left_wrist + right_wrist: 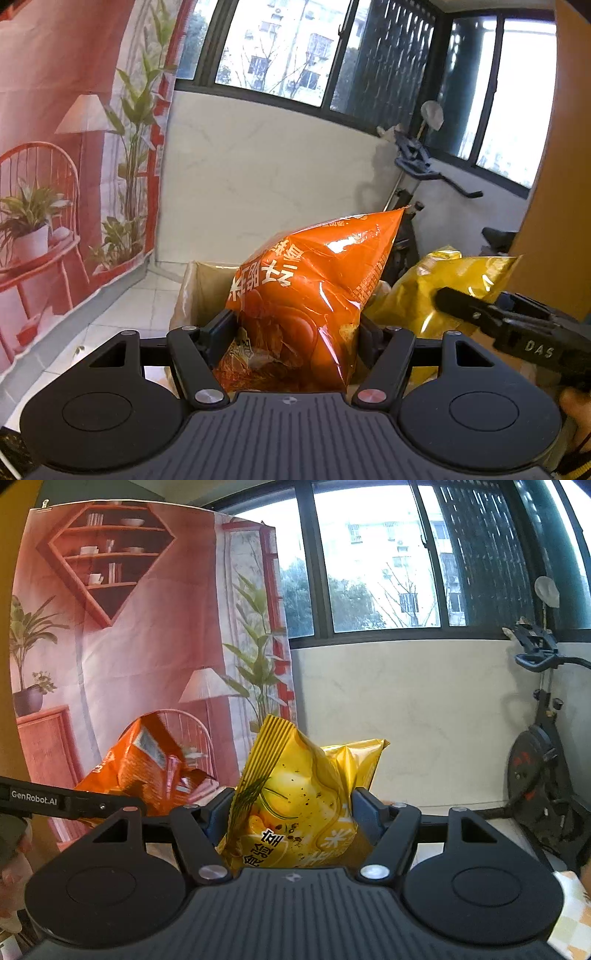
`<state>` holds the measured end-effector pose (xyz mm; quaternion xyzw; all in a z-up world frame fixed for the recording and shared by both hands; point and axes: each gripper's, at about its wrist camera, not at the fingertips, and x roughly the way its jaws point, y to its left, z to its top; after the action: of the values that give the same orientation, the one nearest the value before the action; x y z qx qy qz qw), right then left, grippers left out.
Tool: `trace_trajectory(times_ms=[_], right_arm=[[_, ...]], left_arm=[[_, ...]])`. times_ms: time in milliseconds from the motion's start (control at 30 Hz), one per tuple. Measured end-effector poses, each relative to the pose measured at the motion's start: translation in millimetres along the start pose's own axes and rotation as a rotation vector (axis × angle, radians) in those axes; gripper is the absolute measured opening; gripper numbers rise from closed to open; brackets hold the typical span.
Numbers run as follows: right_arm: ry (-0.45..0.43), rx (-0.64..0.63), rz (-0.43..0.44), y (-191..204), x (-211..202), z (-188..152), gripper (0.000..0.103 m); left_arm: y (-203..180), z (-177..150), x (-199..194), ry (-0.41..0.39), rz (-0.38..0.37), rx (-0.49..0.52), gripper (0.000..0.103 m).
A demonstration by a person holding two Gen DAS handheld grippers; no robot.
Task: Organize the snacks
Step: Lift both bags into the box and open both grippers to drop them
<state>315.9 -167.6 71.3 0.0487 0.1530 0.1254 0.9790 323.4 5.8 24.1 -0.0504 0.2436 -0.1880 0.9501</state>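
Both bags are off the ground, one in each hand. The left gripper (295, 332) has its jaws clamped on the orange chip bag (306, 288), pads pressing its lower sides so the puffed pack bulges out ahead of them. Its long axis runs forward and up from the jaws, leaning right, with the crimped top corner the farthest point out.

The right gripper (295, 812) is doing the same with the yellow chip bag (295, 797): jaws squeezed onto the bag's lower half, the bag rising straight out in front, ribbed top seam up and to the left of the jaws.

The two bags hang side by side, close but not clearly touching. From the left wrist, the yellow bag sits just right of the jaws; from the right wrist, the orange one sits left and a little beyond.

Here is the relation that counts: an open cardboard box (207, 284) shows below and beyond the left jaws, just left of the orange bag, so the left hand looks nearer to it. From the right wrist the box is hidden.

Both grippers point forward, tipped slightly down. No desk in sight, only tiled floor (122, 306) beneath. My read: a placing move next, probably the orange bag first.
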Motion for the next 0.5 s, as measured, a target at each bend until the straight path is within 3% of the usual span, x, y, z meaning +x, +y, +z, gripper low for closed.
trace_trajectory(times_ms=[267,500], right_arm=[[0.106,0.041,-0.010,-17,61,-14,0.070],[0.162,0.075,-0.021,-31,85,-23,0.070]], left_arm=[[16,7,46,0.087,0.033,-0.016,0.070],[13,11,73,0.121,0.044,0.034,0.071]])
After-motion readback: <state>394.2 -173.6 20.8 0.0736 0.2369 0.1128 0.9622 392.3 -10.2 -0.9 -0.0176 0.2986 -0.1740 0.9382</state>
